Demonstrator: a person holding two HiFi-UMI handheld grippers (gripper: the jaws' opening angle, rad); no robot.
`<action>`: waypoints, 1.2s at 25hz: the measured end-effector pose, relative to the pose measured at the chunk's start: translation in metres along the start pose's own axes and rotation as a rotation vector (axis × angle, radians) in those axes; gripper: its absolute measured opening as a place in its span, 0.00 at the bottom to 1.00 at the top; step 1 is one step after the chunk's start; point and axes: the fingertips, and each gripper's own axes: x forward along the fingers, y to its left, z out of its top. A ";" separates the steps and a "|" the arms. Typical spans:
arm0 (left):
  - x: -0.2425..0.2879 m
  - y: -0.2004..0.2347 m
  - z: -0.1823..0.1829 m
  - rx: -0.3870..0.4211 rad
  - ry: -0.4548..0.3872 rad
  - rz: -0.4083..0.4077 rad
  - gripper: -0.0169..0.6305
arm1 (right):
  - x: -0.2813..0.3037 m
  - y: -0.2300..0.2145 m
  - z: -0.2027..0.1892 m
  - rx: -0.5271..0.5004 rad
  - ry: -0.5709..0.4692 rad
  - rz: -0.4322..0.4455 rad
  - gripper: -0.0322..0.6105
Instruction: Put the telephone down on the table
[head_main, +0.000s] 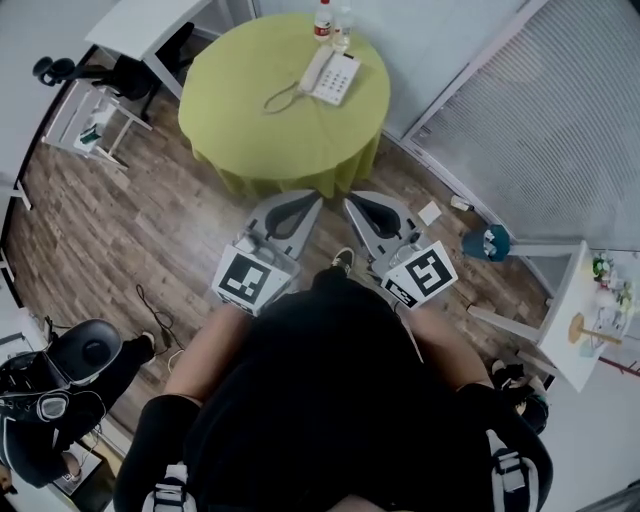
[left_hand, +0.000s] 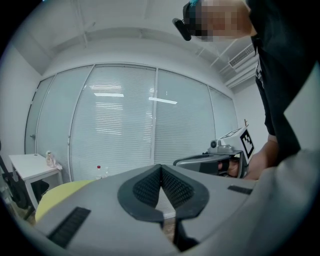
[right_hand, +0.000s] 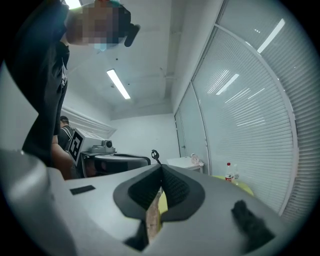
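Left gripper (left_hand: 161, 169): jaws were fully closed, the ribbed pads met at the tips, and nothing was between them. Right gripper (right_hand: 161, 168): jaws likewise pressed together at the tips and empty; only floor and a strip of yellow-green cloth showed through the gap beneath the pads. In the head view both grippers were held side by side, close to the person's body, over the wooden floor (head_main: 120, 230) and short of the table, tips pointing towards it. Each gripper was visible in the other's view.

The telephone (head_main: 332, 76), white, lay on the round table (head_main: 290, 130), which was covered with a yellow-green cloth. It sat on the far side of the tabletop, well apart from both grippers. The handset (head_main: 315, 68) rested on the unit's left side, and the cord (head_main: 280, 98) trailed in a loop over the cloth towards the centre. Two bottles (head_main: 330, 22) stood at the far edge, just beyond the telephone.

Surroundings: a white desk (head_main: 140, 30) at upper left, a black office chair (head_main: 88, 350) at lower left, and blinds (head_main: 540, 120) to the right.
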 end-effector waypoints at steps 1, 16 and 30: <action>0.007 0.001 0.001 0.005 -0.004 0.004 0.04 | 0.000 -0.006 0.001 -0.002 0.000 0.003 0.08; 0.091 0.018 0.006 0.012 0.003 0.056 0.05 | -0.003 -0.095 0.002 0.013 -0.009 0.033 0.08; 0.135 0.056 -0.004 0.007 0.040 0.022 0.05 | 0.026 -0.142 -0.002 -0.004 0.007 0.002 0.08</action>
